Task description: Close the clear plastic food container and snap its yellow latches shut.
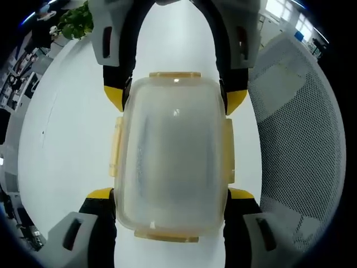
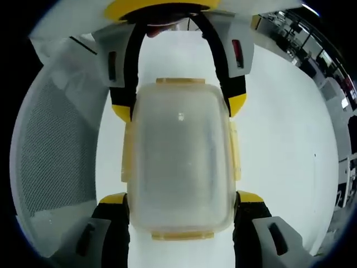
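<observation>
A clear plastic food container lies on the white table with its lid on. Yellow latches sit on its sides, one on the long left side and one at the near end. My left gripper straddles the near end, its yellow-tipped jaws pressed against both walls. My right gripper comes in from the far end and clasps that end the same way. In the right gripper view the container sits between the right gripper below and the left gripper above.
The white table spreads around the container. A grey mesh chair back stands close beside it, seen also in the right gripper view as the chair. A green plant and office furniture lie far off.
</observation>
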